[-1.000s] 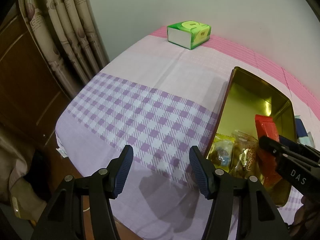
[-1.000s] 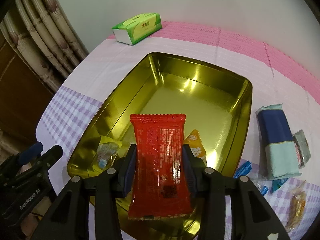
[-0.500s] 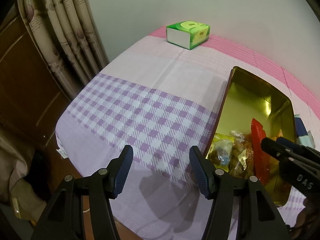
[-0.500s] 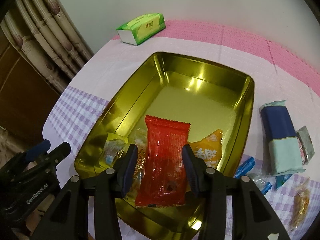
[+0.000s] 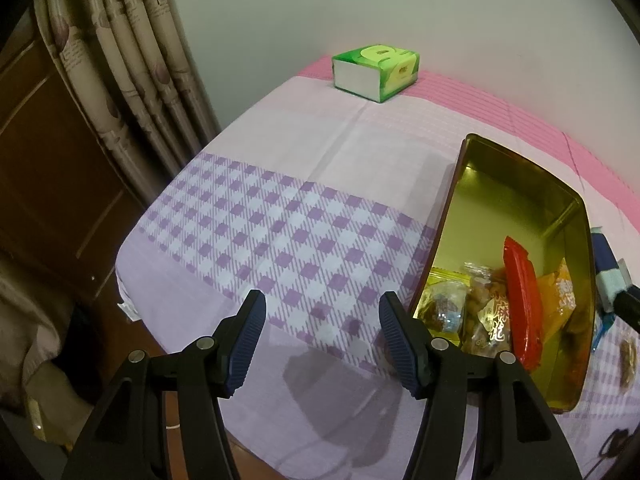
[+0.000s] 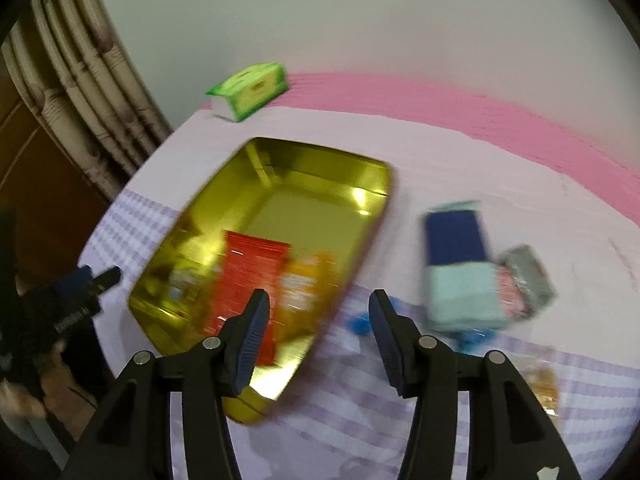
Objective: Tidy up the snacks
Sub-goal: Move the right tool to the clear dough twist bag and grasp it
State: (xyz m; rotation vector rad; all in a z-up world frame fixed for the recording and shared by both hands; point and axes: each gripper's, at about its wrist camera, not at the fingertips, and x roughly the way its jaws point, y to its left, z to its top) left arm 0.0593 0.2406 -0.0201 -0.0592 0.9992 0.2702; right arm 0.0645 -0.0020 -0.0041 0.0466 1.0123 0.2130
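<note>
A gold tin (image 6: 280,184) (image 5: 496,184) sits on the checked cloth and holds several snack packets. A red packet (image 6: 248,280) (image 5: 522,300) lies in it beside an orange one (image 5: 560,296). My right gripper (image 6: 316,320) hovers over the tin's right rim; its jaws are opening and nothing is between them. A blue-and-teal packet (image 6: 460,264) and a grey one (image 6: 528,276) lie on the cloth to the right, with small blue wrappers (image 6: 360,322) near the fingertips. My left gripper (image 5: 320,324) hangs open and empty over the cloth, left of the tin.
A green tissue box (image 5: 376,70) (image 6: 250,90) stands at the far edge by the wall. Curtains (image 5: 132,76) and a wooden door line the left side. A brown snack bag (image 6: 546,386) lies at the near right. The bed's corner drops off at the near left.
My right gripper let go of the red packet, which now lies in the tin, then swung right and up. The left gripper stayed put.
</note>
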